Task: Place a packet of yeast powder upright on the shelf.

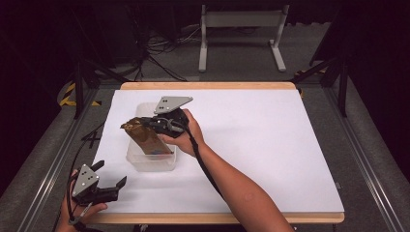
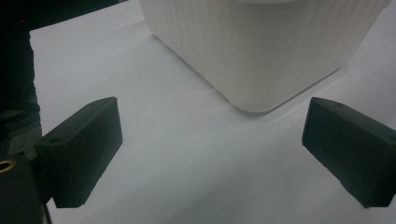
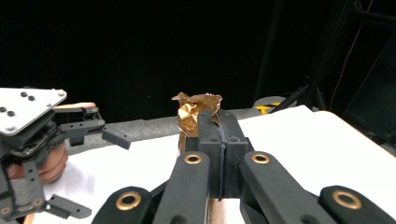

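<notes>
Bag (image 1: 146, 137) of shiny brown foil, long and crumpled at its top, leans tilted in the clear plastic tub (image 1: 140, 163) on our white-covered table (image 1: 261, 140), its lower end down inside. Our right gripper (image 1: 155, 124) is clenched on the bag's upper part. Our left gripper (image 1: 112, 176) rests near the table's front left corner, jaws spread wide with nothing between them, facing the tub's ribbed wall.

white sheet (image 1: 251, 145) bare right of clear tub (image 1: 150, 162), tub blocks left
</notes>
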Tool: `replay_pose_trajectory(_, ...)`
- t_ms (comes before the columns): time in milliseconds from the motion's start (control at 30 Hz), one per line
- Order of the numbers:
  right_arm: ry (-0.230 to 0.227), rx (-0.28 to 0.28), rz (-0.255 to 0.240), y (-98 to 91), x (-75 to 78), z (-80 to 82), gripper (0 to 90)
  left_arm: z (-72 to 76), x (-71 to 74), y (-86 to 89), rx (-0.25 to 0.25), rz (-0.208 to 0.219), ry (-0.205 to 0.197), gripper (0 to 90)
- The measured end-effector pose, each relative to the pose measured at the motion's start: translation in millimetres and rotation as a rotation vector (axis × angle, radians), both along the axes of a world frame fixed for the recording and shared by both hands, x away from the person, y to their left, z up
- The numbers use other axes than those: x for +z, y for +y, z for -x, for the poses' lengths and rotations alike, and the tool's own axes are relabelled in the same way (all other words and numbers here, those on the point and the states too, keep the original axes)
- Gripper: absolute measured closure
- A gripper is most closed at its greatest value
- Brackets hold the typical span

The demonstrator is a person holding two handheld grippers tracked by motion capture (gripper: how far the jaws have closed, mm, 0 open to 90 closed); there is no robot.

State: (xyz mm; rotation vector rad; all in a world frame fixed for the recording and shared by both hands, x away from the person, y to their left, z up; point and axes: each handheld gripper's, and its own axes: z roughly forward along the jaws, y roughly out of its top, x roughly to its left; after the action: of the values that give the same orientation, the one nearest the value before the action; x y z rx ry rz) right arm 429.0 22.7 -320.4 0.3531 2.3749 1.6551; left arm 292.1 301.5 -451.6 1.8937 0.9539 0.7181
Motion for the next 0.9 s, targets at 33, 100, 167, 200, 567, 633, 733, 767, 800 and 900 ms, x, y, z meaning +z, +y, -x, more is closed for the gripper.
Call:
replay_pose_trajectory(33,0.000,-0.003,0.003,-0.9,-1.1,0.1,89.9,-0.1,-0.1,0.3,0.001,0.001,0.001,5.9)
replay_pose_trajectory(100,0.001,-0.004,0.010,-2.6,-3.3,0.1,89.9,-0.2,-0.1,0.1,0.003,0.002,0.001,5.9)
replay_pose_trajectory(167,-0.007,-0.004,0.019,-3.8,-4.8,0.9,89.8,-0.4,-0.3,-0.3,0.000,-0.002,0.000,5.9)
replay_pose_trajectory(200,-0.006,-0.005,0.014,-5.3,-5.5,1.0,89.8,-0.3,-0.5,-0.7,0.002,-0.001,0.000,5.9)
replay_pose_trajectory(567,-0.008,-0.005,0.041,-19.5,-5.5,3.0,89.3,-1.3,-1.4,-2.1,0.011,-0.016,0.007,5.7)
replay_pose_trajectory(633,-0.011,-0.012,0.047,-22.3,-5.6,3.4,89.0,-1.7,-1.3,-2.2,0.015,-0.026,0.006,5.7)
replay_pose_trajectory(733,-0.018,-0.014,0.063,-25.0,-6.9,5.1,88.5,-1.8,-1.2,-2.7,0.015,-0.026,0.005,5.7)
replay_pose_trajectory(767,-0.022,-0.015,0.068,-25.9,-7.4,5.7,88.4,-1.9,-1.2,-2.9,0.014,-0.028,0.007,5.7)
replay_pose_trajectory(800,-0.019,-0.012,0.070,-27.3,-7.8,5.7,88.2,-2.1,-1.3,-3.1,0.013,-0.029,0.007,5.7)
replay_pose_trajectory(900,-0.017,-0.017,0.079,-30.1,-8.7,5.8,87.9,-2.2,-1.3,-3.5,0.011,-0.025,0.007,5.7)
